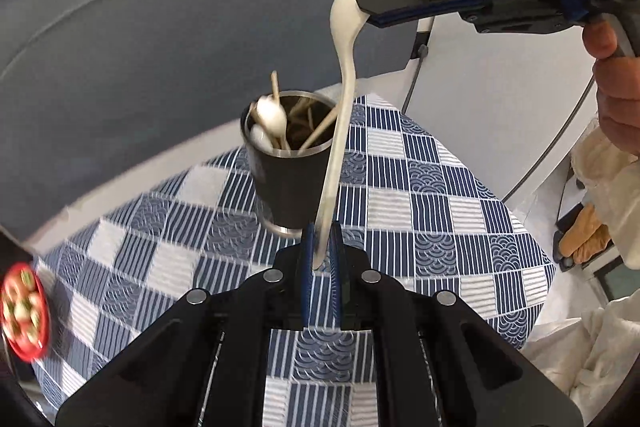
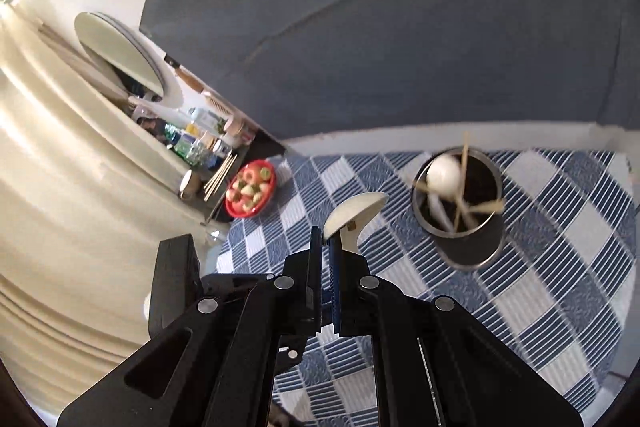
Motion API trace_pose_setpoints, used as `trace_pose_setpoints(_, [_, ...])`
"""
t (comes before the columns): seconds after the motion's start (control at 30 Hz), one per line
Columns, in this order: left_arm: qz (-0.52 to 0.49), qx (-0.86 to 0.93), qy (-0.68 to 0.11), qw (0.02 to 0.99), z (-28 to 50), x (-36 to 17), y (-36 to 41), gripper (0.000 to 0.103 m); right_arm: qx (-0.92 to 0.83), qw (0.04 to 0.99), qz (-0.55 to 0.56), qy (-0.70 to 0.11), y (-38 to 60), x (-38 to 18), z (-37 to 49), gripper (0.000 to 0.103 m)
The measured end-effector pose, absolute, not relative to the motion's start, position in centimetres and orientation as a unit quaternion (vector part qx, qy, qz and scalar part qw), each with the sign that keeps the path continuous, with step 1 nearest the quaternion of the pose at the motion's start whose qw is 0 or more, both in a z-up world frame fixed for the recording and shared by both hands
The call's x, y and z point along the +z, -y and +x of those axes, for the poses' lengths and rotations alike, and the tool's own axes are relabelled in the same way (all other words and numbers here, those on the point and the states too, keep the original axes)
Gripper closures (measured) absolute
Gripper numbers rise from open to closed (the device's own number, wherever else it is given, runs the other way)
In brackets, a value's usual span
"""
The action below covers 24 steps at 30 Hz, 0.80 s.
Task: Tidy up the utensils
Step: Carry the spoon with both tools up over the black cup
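Cup (image 1: 286, 163) on tablecloth (image 1: 440, 227), chopsticks (image 1: 316, 131) in cup, plate (image 2: 251, 194) left of cup, spoon (image 1: 340, 115) before cup

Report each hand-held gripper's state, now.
Left hand-held gripper: shut on the white spoon, handle end.
Right hand-held gripper: shut on its bowl end.

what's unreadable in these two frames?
- Left wrist view: handle tip of the white spoon is hidden between the left gripper pads.
- Right wrist view: the spoon's handle is cut off behind the right gripper; only the bowl end shows.
- Both views: contents of the dark cup are motion-blurred; no utensil count possible.
- Left wrist view: the red plate is blurred and cut by the frame edge.
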<state>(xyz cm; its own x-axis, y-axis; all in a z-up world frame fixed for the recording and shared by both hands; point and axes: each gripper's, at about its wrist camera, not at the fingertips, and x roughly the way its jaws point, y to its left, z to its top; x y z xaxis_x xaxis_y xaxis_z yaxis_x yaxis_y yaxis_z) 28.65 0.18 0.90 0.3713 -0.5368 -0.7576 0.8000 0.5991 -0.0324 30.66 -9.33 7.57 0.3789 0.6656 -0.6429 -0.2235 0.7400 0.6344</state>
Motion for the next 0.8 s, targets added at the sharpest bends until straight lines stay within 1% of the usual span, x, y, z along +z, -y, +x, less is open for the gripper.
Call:
trace_pose_setpoints(0.2, [0.189,-0.422,-0.372,0.805,31.0,2.5,3.0,0.095,0.27,0.814,0.22,-0.464,12.0,9.4,32.7,0.099])
trace_pose_setpoints(0.43, [0.19,-0.436,-0.372,0.797,33.9,3.3,6.3,0.095,0.257,0.83,0.202,-0.452,14.4,10.3,35.2,0.099])
trace_pose_setpoints(0.8, [0.19,-0.428,-0.409,0.783,37.4,1.0,9.2,0.095,0.26,0.832,0.161,-0.462,14.8,8.0,38.6,0.099])
